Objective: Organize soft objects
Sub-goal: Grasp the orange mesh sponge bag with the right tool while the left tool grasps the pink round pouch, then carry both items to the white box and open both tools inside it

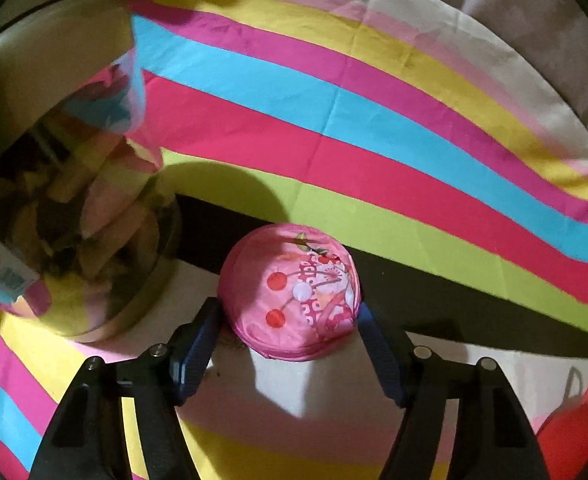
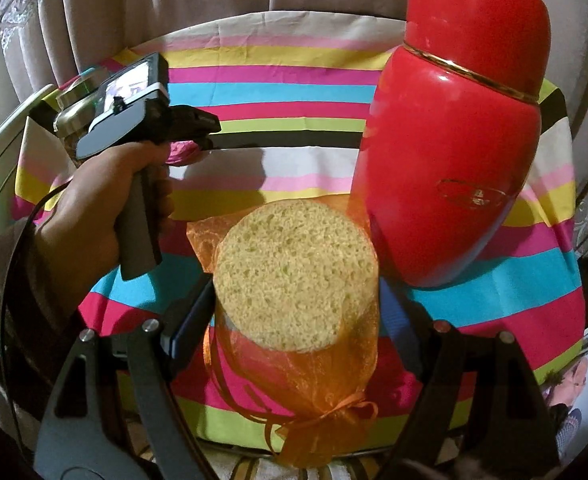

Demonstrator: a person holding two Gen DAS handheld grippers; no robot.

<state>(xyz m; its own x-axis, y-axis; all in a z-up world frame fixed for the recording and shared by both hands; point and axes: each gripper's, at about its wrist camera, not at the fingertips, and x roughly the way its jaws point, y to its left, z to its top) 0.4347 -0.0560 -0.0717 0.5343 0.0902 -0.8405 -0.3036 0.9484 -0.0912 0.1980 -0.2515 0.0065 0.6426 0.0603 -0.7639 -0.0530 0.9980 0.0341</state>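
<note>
In the left wrist view, my left gripper point(image 1: 289, 316) is shut on a round pink fabric ball point(image 1: 289, 292) with red and white flower print; both blue pads press its sides, just above the striped cloth. In the right wrist view, my right gripper point(image 2: 298, 304) is shut on a round yellow sponge point(image 2: 294, 272) wrapped in an orange mesh bag point(image 2: 314, 408) tied with ribbon, held above the table. The left gripper point(image 2: 197, 128) also shows there at the left, in a hand, with a bit of the pink ball point(image 2: 181, 152) in it.
A clear jar point(image 1: 77, 220) with a cream lid, full of pale soft pieces, stands close to the left of the pink ball. A tall red vase point(image 2: 458, 128) stands right of the sponge. A striped cloth point(image 1: 374, 120) covers the round table; curtains hang behind.
</note>
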